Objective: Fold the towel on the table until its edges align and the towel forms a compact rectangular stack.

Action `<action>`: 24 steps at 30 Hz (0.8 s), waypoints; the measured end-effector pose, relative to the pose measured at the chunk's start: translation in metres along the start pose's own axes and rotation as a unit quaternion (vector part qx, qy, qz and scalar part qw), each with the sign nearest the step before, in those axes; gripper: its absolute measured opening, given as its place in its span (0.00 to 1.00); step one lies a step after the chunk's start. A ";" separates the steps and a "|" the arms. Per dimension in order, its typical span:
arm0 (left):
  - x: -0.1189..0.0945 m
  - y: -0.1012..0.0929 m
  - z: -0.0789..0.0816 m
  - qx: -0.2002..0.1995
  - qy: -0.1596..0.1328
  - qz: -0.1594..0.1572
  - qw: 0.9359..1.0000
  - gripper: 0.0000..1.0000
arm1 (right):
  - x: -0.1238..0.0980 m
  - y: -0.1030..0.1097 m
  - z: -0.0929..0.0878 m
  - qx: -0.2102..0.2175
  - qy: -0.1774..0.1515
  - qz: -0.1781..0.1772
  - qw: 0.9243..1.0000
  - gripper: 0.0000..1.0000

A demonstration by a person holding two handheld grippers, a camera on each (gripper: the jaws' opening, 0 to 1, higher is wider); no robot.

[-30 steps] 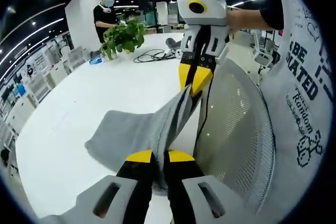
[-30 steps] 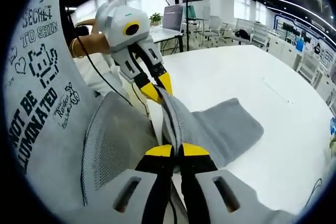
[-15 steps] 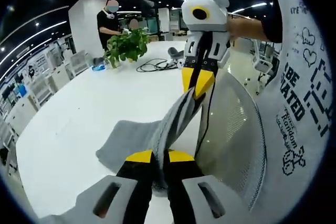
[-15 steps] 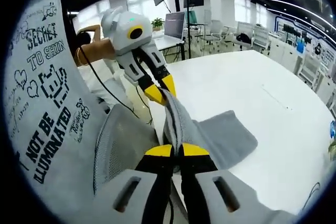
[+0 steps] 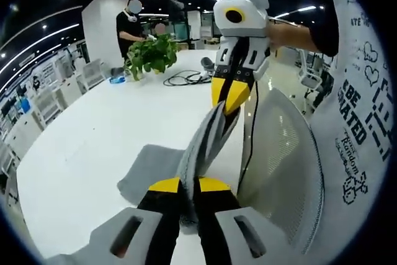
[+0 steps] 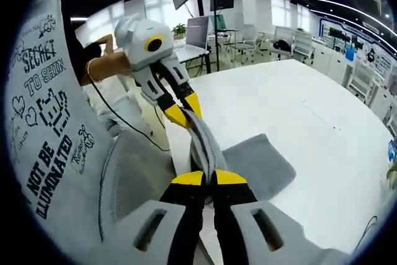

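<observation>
At lower centre, my left tool (image 5: 188,184) and right tool (image 6: 208,177) each clench a towel (image 5: 201,144) corner, lifting that edge taut so the rest trails onto the white tabletop (image 5: 93,128), ready for folding.

One grey towel (image 5: 162,164), two grippers (image 5: 188,185) (image 6: 208,179), one potted plant (image 5: 151,54), one mesh chair (image 5: 282,159).

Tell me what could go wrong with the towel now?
The towel is pinched by the left hand-held gripper and right hand-held gripper right at the table edge, above a mesh chair. It might slide off the table. Only small bits are gripped, so a corner could slip and the fold land crooked.
</observation>
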State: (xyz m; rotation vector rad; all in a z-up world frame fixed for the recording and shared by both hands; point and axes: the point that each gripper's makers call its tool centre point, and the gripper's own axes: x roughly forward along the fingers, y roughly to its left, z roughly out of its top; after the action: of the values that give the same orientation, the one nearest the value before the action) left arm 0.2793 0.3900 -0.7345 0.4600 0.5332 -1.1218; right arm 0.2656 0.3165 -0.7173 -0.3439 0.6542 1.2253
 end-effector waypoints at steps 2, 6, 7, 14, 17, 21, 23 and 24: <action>0.003 0.006 0.002 0.000 -0.005 -0.006 1.000 0.08 | 0.001 -0.008 0.001 -0.002 0.005 -0.001 1.000 0.02; 0.010 0.018 0.002 -0.001 -0.004 -0.011 1.000 0.08 | 0.004 -0.023 0.004 0.009 0.005 0.001 1.000 0.02; 0.012 0.022 0.002 0.002 -0.002 -0.012 1.000 0.08 | 0.005 -0.025 0.005 0.011 0.005 0.002 1.000 0.02; 0.023 0.043 0.003 0.001 -0.004 -0.024 1.000 0.08 | 0.010 -0.047 0.006 0.048 0.003 0.004 0.999 0.02; 0.030 0.052 0.002 -0.004 -0.005 -0.026 1.000 0.08 | 0.014 -0.058 0.007 0.055 0.004 -0.002 0.998 0.02; 0.043 0.066 -0.004 -0.016 -0.013 -0.025 0.999 0.09 | 0.022 -0.074 0.004 0.064 0.009 -0.006 0.998 0.02; 0.049 0.072 -0.007 -0.028 -0.016 -0.023 0.999 0.09 | 0.025 -0.080 0.002 0.070 0.010 -0.007 0.997 0.02; 0.051 0.074 -0.009 -0.034 -0.016 -0.023 0.999 0.09 | 0.028 -0.086 0.000 0.078 0.011 -0.007 0.997 0.02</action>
State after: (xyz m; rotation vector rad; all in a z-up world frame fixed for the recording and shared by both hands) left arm 0.3636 0.3858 -0.7674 0.3719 0.5554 -1.1493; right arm 0.3515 0.3104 -0.7439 -0.2315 0.7603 1.1502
